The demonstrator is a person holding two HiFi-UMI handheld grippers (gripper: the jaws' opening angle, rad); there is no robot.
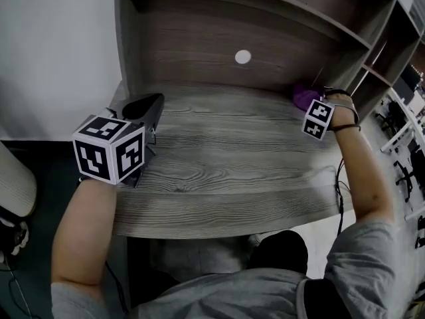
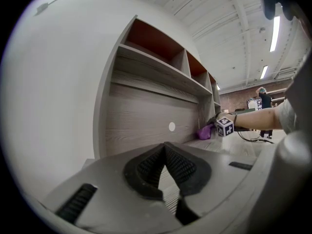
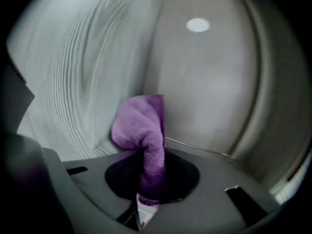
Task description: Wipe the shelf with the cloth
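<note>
- Cloth (image 3: 139, 126): purple, soft nubbly pile, bunched into a rounded wad with one twisted strand running back into the right gripper (image 3: 148, 179). Its jaws are clamped on that strand. The wad sits just ahead of the jaw tips, resting on the shelf (image 1: 226, 171) where the surface meets the back panel (image 1: 219, 52).
- Right gripper: far from the left gripper (image 1: 151, 104), at the rear right corner of the surface. Its square-marker cube (image 1: 319, 118) faces up and an upright divider (image 1: 355, 72) stands close on its right.
- Left gripper: black ribbed pads (image 2: 183, 167) pressed together at their tips with nothing between them. It is held low over the left end of the surface, pointing toward the back panel, and carries a black-and-white cube (image 1: 109, 148) on top.
- Shelf: flat board of grey laminate with wavy printed wood grain and a rounded front edge.
- Back panel: the same grey grain, vertical, ahead of both grippers, bearing a small white round disc (image 1: 243, 57) between them, nearer the right gripper.
- Upper shelf (image 1: 265, 8): a thin grey board above both grippers.
- Open room: a wide bare stretch of surface lies between the two grippers. A white wall (image 2: 58, 96) lies to the left of the left gripper.
</note>
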